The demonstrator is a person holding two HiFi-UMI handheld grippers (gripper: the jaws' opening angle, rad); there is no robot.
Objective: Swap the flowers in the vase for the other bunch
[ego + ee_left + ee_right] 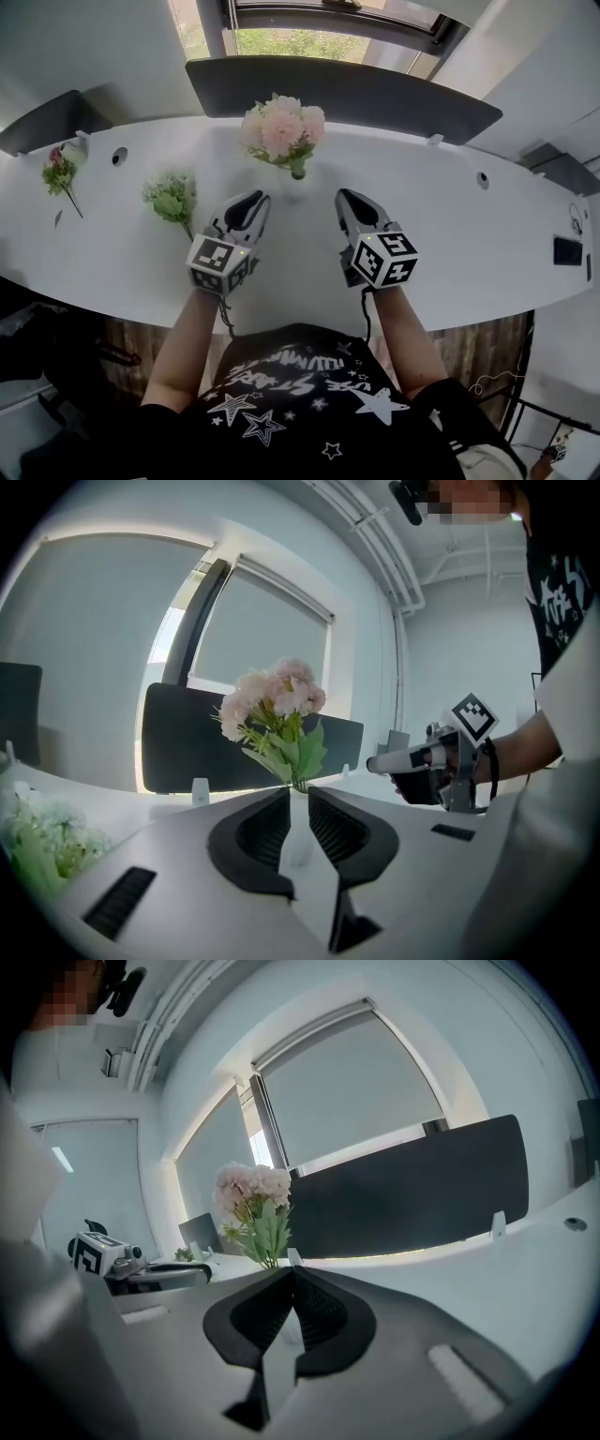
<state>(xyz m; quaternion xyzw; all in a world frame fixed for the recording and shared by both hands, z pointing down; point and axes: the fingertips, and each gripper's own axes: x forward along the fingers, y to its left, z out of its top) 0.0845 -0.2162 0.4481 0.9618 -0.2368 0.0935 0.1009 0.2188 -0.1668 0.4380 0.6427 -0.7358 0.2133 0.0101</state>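
Left gripper (251,200) and right gripper (349,198) before pink bunch (281,131) upright in vase (299,825)

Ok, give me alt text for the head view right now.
The left gripper and right gripper point at pink flowers standing upright mid-desk. A green-and-white bunch and a smaller pink sprig lie on the white desk to the left.

A table (469,246) curves across the head view. A vase (297,187) holding flowers (281,129) stands at the centre near the table's far edge, in front of a divider panel (375,94). Left of the vase, a loose bunch (172,197) lies on the table, with a smaller sprig (59,173) farther left. The left gripper (251,199) and right gripper (345,195) are side by side in front of the vase.
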